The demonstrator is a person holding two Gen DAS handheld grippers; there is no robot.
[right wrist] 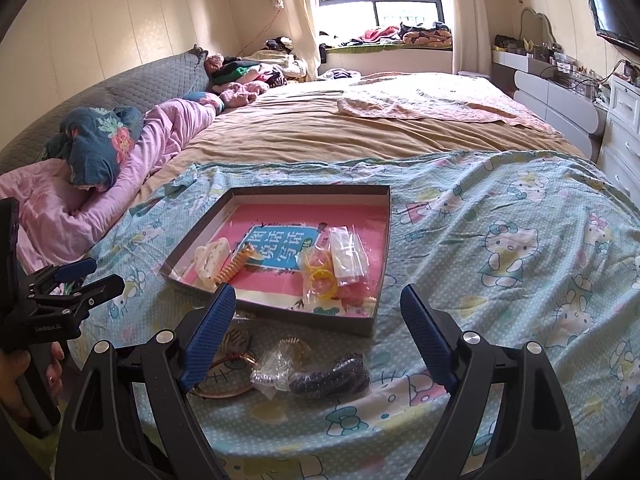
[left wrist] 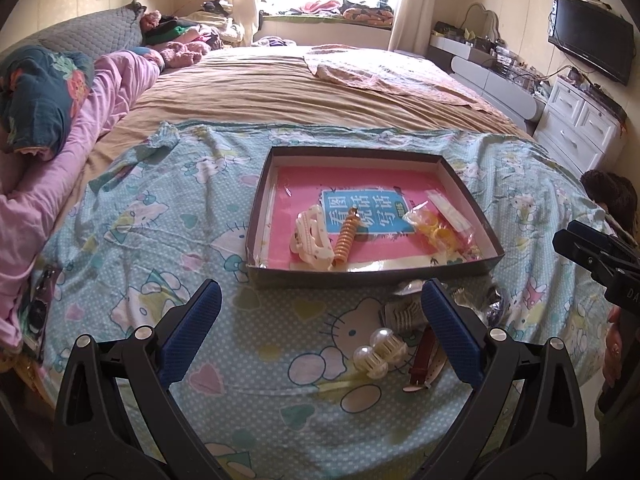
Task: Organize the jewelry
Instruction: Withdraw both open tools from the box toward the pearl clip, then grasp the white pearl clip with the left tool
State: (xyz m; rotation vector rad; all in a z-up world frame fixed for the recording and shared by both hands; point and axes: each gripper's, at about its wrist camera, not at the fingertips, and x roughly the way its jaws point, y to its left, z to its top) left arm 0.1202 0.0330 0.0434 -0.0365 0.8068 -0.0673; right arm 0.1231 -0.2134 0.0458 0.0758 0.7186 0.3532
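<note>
Both hand-held grippers, left (left wrist: pixel 318 330) and right (right wrist: pixel 318 342), are hovering open and empty over loose jewelry (right wrist: pixel 328 374) lying on the bed (right wrist: pixel 500 280) by the tray's (right wrist: pixel 382 260) near edge, probably lining up grabs for moving pieces inside.

1. A shallow box (left wrist: pixel 472 196) sits on a sheet (left wrist: pixel 160 248) spread over the near part of the bed (left wrist: pixel 280 92).
2. In the box, a hair claw (left wrist: pixel 314 236) lies at the left, a comb (left wrist: pixel 347 236) just beside it, and a bag of rings (left wrist: pixel 440 230) at the right.
3. Before the box, on the sheet, lie two bead clips (left wrist: pixel 378 350), a strap (left wrist: pixel 424 354) and a dark scrunchie (right wrist: pixel 332 374).
4. Pillows (left wrist: pixel 40 96) lie far left; drawers (left wrist: pixel 576 124) stand right of the bed.
</note>
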